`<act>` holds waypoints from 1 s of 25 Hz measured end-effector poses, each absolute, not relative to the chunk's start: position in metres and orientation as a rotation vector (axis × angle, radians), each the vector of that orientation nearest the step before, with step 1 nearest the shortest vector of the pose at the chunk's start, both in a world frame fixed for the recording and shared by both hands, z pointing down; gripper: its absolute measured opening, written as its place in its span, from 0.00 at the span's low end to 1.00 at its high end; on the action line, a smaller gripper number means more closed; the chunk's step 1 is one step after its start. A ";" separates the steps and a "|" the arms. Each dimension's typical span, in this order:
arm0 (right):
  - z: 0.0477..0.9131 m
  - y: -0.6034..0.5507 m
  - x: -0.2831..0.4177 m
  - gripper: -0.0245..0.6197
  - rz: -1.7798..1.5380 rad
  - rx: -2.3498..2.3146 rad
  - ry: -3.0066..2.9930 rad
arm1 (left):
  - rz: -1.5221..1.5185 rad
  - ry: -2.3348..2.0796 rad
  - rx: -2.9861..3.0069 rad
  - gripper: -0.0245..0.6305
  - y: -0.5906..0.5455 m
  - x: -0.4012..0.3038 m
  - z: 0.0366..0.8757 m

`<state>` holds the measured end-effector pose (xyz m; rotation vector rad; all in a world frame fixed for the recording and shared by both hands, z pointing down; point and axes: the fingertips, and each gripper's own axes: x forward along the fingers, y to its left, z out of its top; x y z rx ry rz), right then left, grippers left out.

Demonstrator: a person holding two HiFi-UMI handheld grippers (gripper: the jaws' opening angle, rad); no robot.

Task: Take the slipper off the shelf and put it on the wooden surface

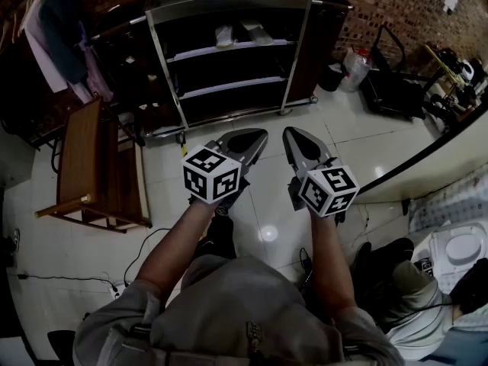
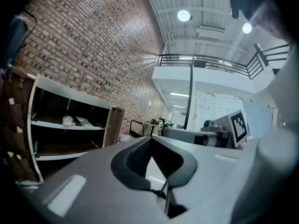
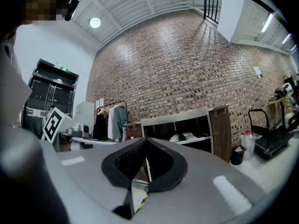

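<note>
Two pale slippers (image 1: 223,35) (image 1: 259,30) lie side by side on the upper board of the dark metal shelf (image 1: 229,2) against the brick wall. They also show in the left gripper view, slippers (image 2: 68,120), and in the right gripper view, slippers (image 3: 175,137). The wooden surface (image 1: 80,155) is a low brown table to the shelf's left. My left gripper (image 1: 248,139) and right gripper (image 1: 299,139) hover side by side over the tiled floor, well short of the shelf. Both point toward it, jaws shut with nothing between them.
Clothes hang on a rack (image 1: 61,36) at far left. A brown cabinet (image 1: 320,44) adjoins the shelf's right side, with a water bottle (image 1: 357,67) and a black hand cart (image 1: 393,82) beyond. Cables (image 1: 145,250) trail on the floor. A white counter edge (image 1: 427,174) runs at right.
</note>
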<state>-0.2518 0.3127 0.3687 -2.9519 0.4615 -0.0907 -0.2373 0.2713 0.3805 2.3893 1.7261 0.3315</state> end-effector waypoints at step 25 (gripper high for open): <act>0.378 0.390 0.135 0.04 -0.159 -2.938 0.398 | 0.427 1.731 2.357 0.04 0.346 0.143 0.400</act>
